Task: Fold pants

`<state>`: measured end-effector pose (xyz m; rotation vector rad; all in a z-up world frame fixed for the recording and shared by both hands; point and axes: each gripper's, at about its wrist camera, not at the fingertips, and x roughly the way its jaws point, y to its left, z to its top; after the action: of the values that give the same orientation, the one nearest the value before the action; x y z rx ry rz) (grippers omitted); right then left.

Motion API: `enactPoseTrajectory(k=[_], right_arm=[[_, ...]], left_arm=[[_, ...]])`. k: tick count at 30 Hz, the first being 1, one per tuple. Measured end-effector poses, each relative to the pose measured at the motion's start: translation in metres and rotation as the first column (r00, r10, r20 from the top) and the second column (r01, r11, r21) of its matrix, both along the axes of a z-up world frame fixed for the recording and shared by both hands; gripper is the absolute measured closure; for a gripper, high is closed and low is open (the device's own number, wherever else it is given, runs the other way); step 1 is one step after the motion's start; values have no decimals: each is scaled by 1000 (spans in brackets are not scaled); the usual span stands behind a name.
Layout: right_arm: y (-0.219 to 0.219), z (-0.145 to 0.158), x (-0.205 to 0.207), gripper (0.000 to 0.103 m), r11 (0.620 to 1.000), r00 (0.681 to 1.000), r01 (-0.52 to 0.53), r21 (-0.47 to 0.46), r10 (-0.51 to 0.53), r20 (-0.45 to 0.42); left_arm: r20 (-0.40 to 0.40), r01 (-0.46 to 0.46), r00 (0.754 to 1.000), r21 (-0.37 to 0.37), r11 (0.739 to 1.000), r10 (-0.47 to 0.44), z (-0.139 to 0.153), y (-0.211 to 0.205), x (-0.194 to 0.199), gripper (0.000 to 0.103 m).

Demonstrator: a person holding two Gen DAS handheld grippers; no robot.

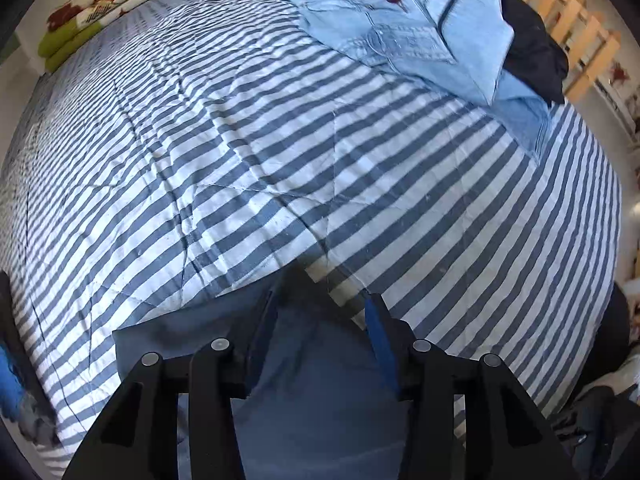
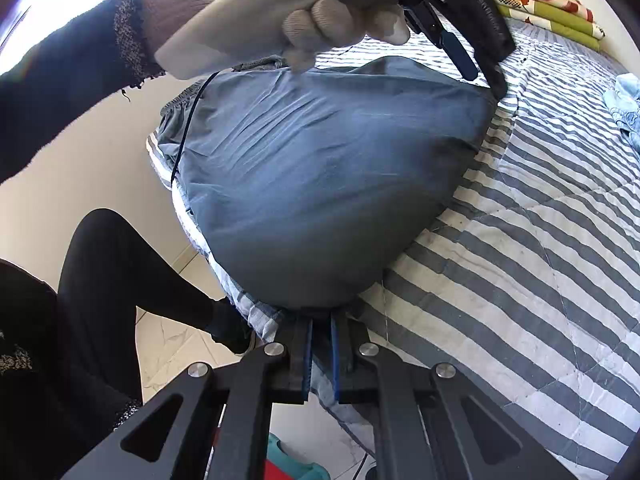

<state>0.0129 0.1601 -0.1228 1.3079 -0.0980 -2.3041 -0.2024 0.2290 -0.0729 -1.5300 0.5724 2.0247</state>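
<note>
Grey-blue pants (image 2: 320, 168) lie folded on the striped bedspread (image 2: 540, 240) near the bed's edge, elastic waistband at the far left. My right gripper (image 2: 321, 322) is shut on the pants' near edge, with fabric pinched between its blue pads. A gloved hand (image 2: 300, 16) holds my left gripper (image 2: 485, 84) over the far edge of the pants. In the left wrist view that gripper (image 1: 324, 300) stands open, fingers wide apart, with the pants (image 1: 312, 380) spread beneath it and nothing gripped.
A heap of light-blue denim jeans (image 1: 408, 28) and a black garment (image 1: 532, 44) sit at the bed's far side by a wooden slatted frame (image 1: 568, 20). A folded green and red blanket (image 1: 112, 4) lies at the head. The person's dark-clad leg (image 2: 100, 280) stands beside the bed.
</note>
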Motion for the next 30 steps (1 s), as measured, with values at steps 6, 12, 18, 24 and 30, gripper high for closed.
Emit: enactPoseTrajectory(k=[6, 12, 18, 24, 30], right_arm=[[0, 1, 3, 98, 1000, 1000, 19, 8, -19, -11], [4, 18, 11, 100, 997, 998, 60, -52, -61, -27], [25, 47, 16, 100, 931, 983, 182, -316, -181, 32], [24, 3, 18, 101, 922, 962, 197, -334, -117, 246], [47, 23, 20, 98, 949, 971, 176, -263, -125, 202]], left_arm=[[34, -40, 999, -19, 999, 41, -18, 1, 4, 95], [-33, -70, 997, 27, 997, 71, 14, -20, 8, 98], [-29, -95, 995, 72, 993, 98, 28, -34, 3, 98], [-22, -88, 996, 53, 995, 89, 3, -8, -15, 90], [-80, -171, 980, 140, 975, 183, 42, -41, -17, 72]])
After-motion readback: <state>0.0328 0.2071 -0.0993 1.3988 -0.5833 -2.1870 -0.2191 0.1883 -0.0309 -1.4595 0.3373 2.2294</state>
